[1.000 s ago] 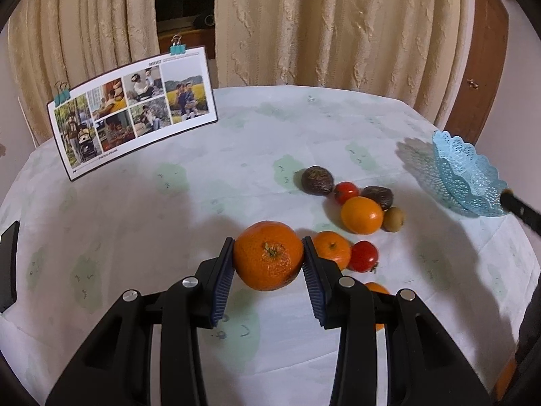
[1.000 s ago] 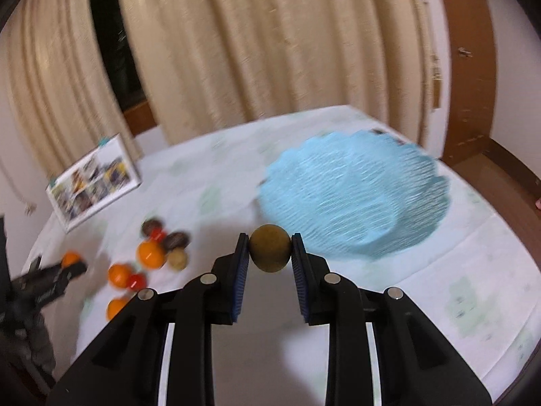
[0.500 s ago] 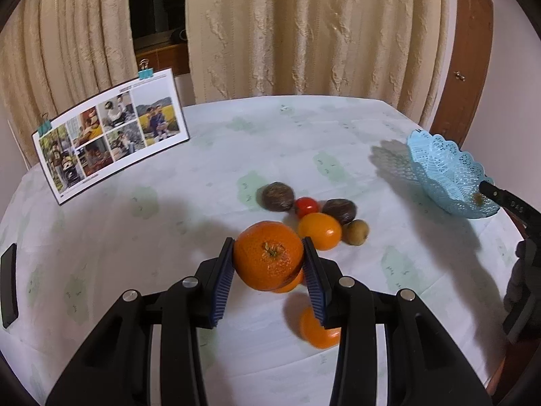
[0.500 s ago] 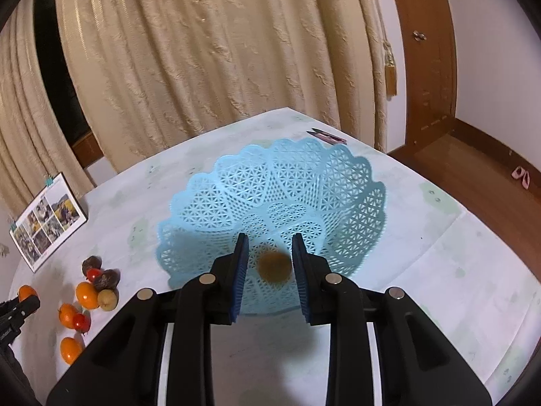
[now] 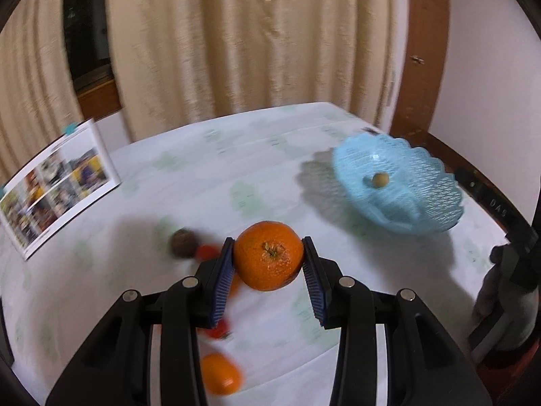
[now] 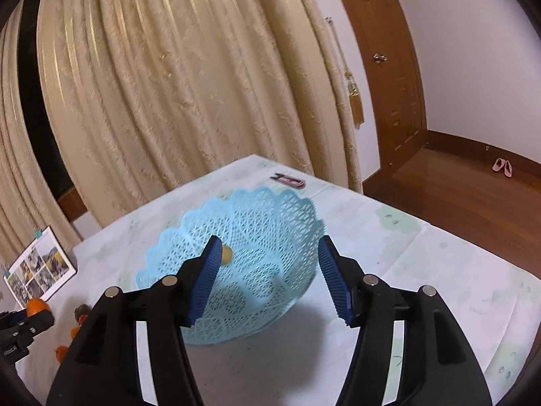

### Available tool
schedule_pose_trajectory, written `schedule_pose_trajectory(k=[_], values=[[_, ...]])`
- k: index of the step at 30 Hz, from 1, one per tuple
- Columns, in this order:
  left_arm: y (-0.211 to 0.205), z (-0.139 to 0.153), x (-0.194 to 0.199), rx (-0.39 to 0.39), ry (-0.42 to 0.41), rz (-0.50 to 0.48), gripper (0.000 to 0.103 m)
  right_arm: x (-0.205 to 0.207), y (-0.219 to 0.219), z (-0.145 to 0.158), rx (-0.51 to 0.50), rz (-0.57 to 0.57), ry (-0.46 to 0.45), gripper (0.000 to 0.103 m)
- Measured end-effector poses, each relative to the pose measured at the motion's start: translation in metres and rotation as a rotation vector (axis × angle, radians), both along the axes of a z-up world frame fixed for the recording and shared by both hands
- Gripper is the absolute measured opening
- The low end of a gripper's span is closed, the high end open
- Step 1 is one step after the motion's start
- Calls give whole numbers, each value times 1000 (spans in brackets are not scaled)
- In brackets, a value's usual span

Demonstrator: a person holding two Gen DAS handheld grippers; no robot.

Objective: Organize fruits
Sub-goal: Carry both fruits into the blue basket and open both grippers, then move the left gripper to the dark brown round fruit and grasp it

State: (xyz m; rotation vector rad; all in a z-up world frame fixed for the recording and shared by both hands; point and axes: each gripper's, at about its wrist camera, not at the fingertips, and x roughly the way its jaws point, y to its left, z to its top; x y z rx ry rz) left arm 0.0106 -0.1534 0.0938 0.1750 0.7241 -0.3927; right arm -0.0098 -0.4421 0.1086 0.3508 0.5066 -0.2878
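The left gripper [image 5: 268, 264] clamps a round orange [image 5: 268, 255] between its blue pads, stem scar facing the camera, above the tablecloth [image 5: 203, 176]. The right gripper [image 6: 267, 277], jaws spread wide and empty, hovers over the blue lattice basket [image 6: 270, 209], which holds one small yellowish fruit [image 6: 226, 254]. Loose fruits [image 5: 219, 374] lie blurred below the orange.

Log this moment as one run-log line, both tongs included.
left tongs: shut on orange, raised over table | right tongs: open, empty, over blue basket | small brown fruit: in basket | other fruits on table
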Motion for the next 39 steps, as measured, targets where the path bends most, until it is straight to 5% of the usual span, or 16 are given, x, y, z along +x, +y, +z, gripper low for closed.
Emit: schedule_pose_trajectory(k=[7, 10, 20, 21, 23, 25, 39], values=[[-59, -3, 16, -2, 29, -106, 40, -11, -7, -9, -12, -85, -22, 62], [-83, -6, 19, 5, 35, -139, 40, -20, -7, -4, -34, -127, -61, 74], [-132, -14, 27, 21, 48, -201, 42, -23, -21, -5, 15, -163, -72, 74], [-133, -14, 27, 19, 44, -202, 44, -22, -21, -5, 14, -163, -72, 74], [-134, -12, 28, 15, 41, -199, 69, -23, -21, -5, 15, -163, -73, 74], [-131, -10, 28, 4, 29, -187, 80, -23, -21, -5, 17, -164, -75, 75], [-56, 24, 45, -12, -22, -16, 87, -27, -18, -1, 12, -170, -93, 76]])
